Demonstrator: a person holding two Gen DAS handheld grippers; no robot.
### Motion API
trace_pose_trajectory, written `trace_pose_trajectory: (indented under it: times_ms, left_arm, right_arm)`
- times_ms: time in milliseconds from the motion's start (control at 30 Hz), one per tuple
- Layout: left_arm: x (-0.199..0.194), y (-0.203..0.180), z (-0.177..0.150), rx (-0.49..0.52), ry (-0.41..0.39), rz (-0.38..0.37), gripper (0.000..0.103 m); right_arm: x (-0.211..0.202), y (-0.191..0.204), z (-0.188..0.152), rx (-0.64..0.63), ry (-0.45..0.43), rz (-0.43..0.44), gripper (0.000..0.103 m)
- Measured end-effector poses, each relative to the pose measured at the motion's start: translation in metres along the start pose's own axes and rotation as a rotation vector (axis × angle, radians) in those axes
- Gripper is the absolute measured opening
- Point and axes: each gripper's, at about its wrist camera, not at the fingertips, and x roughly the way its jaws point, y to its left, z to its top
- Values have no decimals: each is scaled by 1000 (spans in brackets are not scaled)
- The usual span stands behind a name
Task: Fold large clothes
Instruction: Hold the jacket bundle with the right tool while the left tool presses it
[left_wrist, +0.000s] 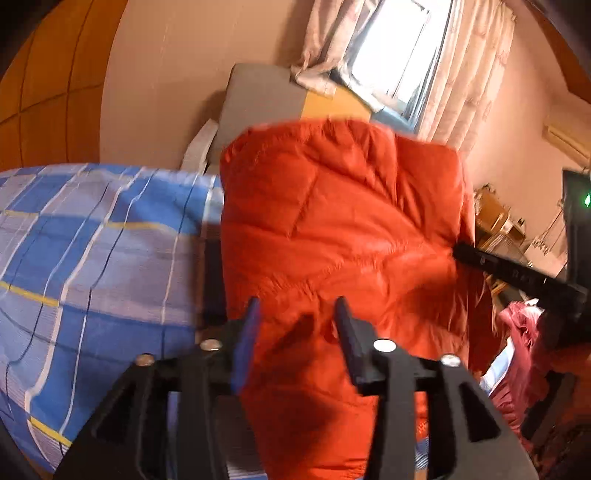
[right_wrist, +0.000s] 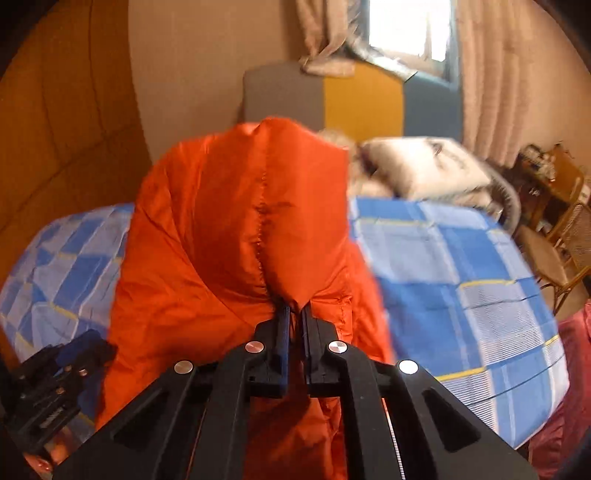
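**Orange jacket lifted over checked bed**

Orange quilted jacket (right_wrist: 236, 236) at centre of both views, above blue checked bedsheet (right_wrist: 461, 280). Right gripper (right_wrist: 294, 314) clamped on a fold of jacket at lower centre. Left gripper (left_wrist: 295, 314) with jaws apart, fabric between, not pinched. Pillow (right_wrist: 424, 170) at upper right.

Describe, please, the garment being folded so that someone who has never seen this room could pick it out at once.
Start at the bed with the blue checked sheet below the window. Lifted above it hangs a puffy orange quilted jacket, pinched at a seam by the right gripper. It is the only bright orange thing there; the grey-white pillow and the dark red cloth are duller.
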Motion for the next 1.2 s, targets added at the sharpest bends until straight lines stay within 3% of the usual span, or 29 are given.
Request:
trace_pose_trajectory:
  times_ms: [167, 333, 500, 633, 733, 800, 867, 933, 1033, 1200]
  left_arm:
    - [36, -26, -6, 122, 84, 45, 49]
    - [45, -41, -30, 222, 39, 90, 49]
    - [32, -29, -34, 137, 48, 78, 49]
    - [36, -30, -35, 157, 56, 106, 49]
    - [37, -33, -33, 155, 62, 122, 49]
    - [38, -35, -33, 158, 66, 131, 49]
    - [38, -38, -33, 159, 71, 136, 49]
    - [39, -38, -31, 159, 82, 140, 49]
    - [38, -41, -28, 158, 93, 133, 49]
    - [33, -43, -23, 160, 75, 96, 52]
  right_arm:
    - [54, -38, -22, 128, 103, 17, 5]
    - [86, -30, -44, 67, 81, -54, 5]
    - [65, -41, -43, 101, 53, 15, 9]
    - [20, -42, -34, 115, -50, -40, 33]
    - [-2, -29, -18, 57, -130, -80, 33]
    - [2, -14, -3, -5, -139, -80, 33]
    - [15, 0, 9, -56, -135, -90, 26]
    - [33, 8, 15, -92, -108, -108, 25]
    - [69, 0, 19, -84, -40, -180, 16]
    - [106, -23, -4, -23, 31, -202, 16]
